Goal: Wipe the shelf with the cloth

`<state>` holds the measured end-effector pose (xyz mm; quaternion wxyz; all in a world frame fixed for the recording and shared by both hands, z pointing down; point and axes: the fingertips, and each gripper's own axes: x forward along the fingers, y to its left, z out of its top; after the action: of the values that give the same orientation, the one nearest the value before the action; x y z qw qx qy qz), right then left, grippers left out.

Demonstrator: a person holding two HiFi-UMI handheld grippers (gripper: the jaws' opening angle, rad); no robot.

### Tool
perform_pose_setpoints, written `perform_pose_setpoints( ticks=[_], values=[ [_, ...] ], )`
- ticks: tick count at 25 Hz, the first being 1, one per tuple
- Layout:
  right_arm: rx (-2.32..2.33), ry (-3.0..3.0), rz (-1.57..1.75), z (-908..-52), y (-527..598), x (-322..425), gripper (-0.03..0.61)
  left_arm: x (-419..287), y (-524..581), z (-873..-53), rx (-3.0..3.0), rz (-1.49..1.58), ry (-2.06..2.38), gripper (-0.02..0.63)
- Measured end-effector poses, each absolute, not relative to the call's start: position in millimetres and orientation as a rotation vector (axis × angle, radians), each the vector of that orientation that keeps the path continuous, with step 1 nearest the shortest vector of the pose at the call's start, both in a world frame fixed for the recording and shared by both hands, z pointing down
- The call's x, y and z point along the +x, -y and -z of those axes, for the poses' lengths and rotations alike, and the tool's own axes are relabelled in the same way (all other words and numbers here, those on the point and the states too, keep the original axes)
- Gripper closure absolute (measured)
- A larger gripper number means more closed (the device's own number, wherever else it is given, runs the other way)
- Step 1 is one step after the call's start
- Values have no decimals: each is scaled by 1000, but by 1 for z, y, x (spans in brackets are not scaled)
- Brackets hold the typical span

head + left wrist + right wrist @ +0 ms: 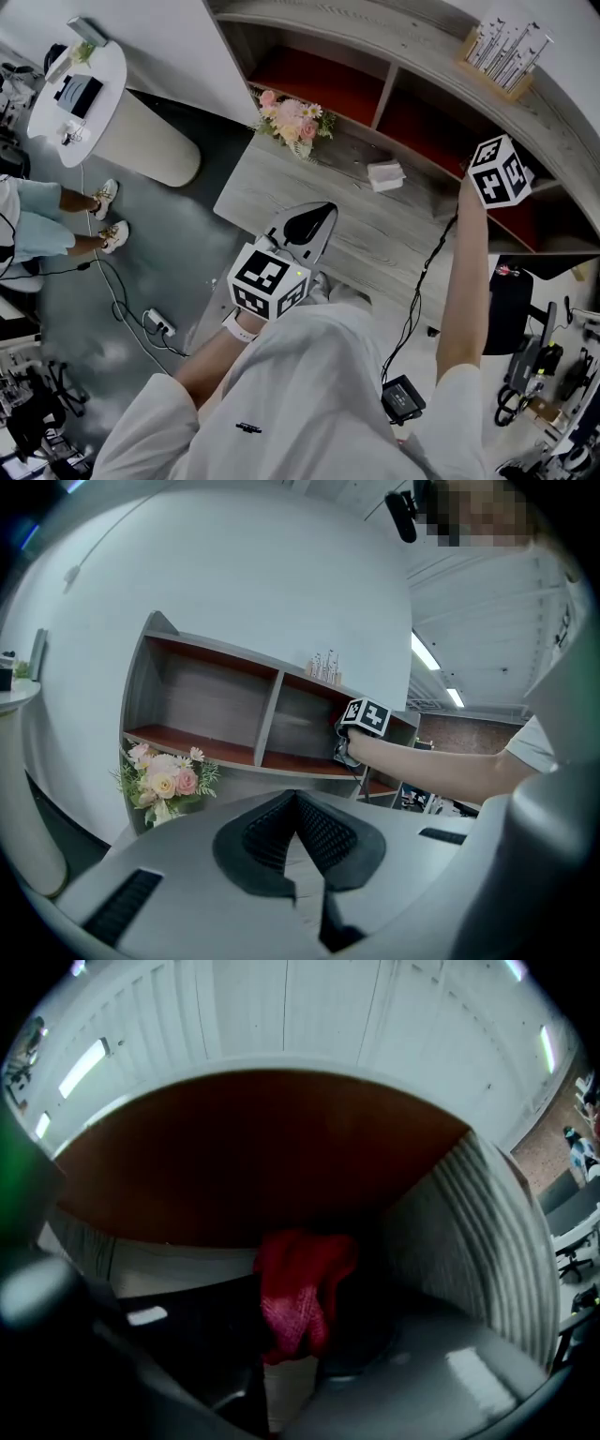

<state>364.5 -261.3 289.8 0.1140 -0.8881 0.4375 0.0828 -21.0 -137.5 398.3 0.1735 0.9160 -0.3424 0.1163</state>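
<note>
Red-lined grey shelf (262,1147), seemingly knitted red cloth (295,1302) in right hand-held gripper (289,1365)

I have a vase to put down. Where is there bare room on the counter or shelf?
The counter is bare between the flowers and the left tongs, and right of the white box. The left bay and middle bay look empty. The right bay is crowded: the right tongs hold the cloth there.

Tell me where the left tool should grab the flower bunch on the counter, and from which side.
Probably grip the flower bunch low, beneath the blooms, where it narrows; the heads are wide and soft. Come from the open counter side, since the shelf stands right behind it.
</note>
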Motion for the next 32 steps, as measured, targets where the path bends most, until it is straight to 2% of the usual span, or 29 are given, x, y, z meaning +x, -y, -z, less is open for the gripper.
perform_pose_setpoints(
  ticks=[20,32],
  values=[
    [-2564,-1493,-430,-283,234,298,479,-19,127,-404,2591,-323,937,612],
    [-2416,-1818,-463,-282,271,210,479,-26,128,-402,2585,-308,961,612]
  ],
)
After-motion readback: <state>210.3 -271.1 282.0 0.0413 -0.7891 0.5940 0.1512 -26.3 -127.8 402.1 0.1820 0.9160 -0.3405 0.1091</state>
